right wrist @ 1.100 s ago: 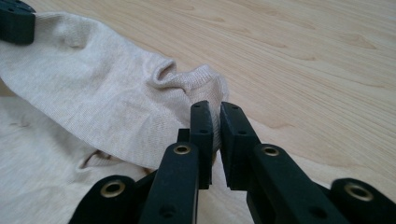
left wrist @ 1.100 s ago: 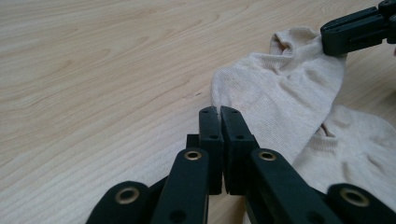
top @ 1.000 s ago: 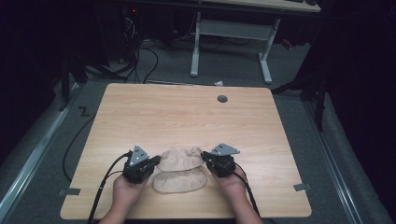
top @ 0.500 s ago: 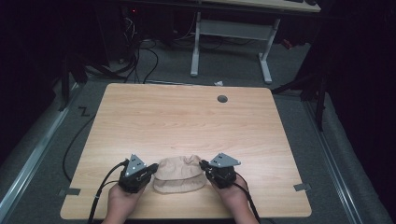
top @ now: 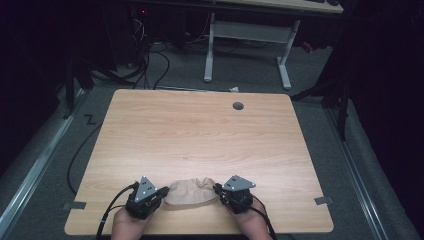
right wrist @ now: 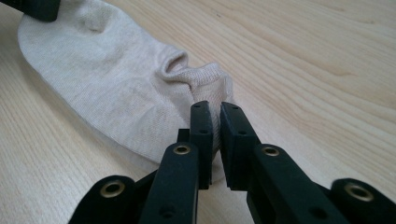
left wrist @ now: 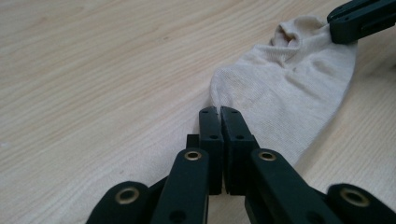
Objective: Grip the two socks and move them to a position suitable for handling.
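Note:
A beige ankle sock point(top: 190, 192) lies flat near the front edge of the wooden table point(top: 200, 135). My left gripper point(top: 161, 192) is shut on the sock's left end, and my right gripper point(top: 218, 189) is shut on its right end. In the left gripper view the jaws point(left wrist: 219, 112) pinch the rounded edge of the sock point(left wrist: 289, 88), with the other gripper's tips point(left wrist: 362, 18) at the far end. In the right gripper view the jaws point(right wrist: 215, 107) hold the ribbed, puckered edge of the sock point(right wrist: 107, 79); the left gripper's tip point(right wrist: 32, 7) shows at the top left.
A round cable hole point(top: 238, 106) sits near the table's far edge. Tape strips point(top: 74, 205) point(top: 323, 200) mark the floor at the front corners. Beyond the table stand another desk's white legs point(top: 210, 50) and floor cables point(top: 150, 60).
Both grippers have drawn back toward the table's front edge with the sock held between them. The sock looks a little narrower and more bunched.

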Available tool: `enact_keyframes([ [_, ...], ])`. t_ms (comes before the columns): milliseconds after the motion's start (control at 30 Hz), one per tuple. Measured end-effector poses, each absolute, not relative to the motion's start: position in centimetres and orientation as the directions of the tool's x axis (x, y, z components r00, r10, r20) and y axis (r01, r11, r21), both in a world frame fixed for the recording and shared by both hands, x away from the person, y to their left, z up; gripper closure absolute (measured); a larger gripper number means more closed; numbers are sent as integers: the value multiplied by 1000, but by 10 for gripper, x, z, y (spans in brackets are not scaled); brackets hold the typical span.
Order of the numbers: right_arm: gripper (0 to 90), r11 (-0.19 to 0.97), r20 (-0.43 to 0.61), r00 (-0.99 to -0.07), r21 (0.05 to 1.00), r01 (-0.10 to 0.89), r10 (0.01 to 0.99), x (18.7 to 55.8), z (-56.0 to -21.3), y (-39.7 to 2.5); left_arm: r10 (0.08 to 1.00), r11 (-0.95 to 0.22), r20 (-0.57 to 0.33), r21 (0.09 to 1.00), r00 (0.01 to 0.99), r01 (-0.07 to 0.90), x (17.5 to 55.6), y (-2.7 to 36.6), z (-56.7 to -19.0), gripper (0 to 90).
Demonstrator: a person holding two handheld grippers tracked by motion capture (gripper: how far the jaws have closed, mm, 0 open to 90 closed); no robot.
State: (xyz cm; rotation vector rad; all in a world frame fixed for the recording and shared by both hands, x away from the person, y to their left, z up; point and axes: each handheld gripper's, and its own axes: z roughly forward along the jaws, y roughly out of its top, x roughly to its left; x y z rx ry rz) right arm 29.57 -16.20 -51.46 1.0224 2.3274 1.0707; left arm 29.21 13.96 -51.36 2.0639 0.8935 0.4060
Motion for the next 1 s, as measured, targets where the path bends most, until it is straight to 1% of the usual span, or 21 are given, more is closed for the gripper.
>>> enact_keyframes([
  [233,839,460,-32,-662,744,484,749,297,-523,-162,720,-431,-24,768,693,474,294,139,-524,881],
  [567,821,450,-17,-658,743,495,753,299,-526,-163,727,-450,-5,752,687,482,308,135,-529,875],
  [700,760,441,-9,-658,749,495,753,299,-525,-164,732,-447,-4,752,681,484,316,135,-528,868],
  [767,730,423,-3,-653,764,488,758,299,-523,-165,736,-438,-8,757,677,484,318,136,-527,849],
  [1000,705,374,7,-628,798,473,778,298,-516,-171,738,-409,-21,781,674,472,316,141,-520,715],
])
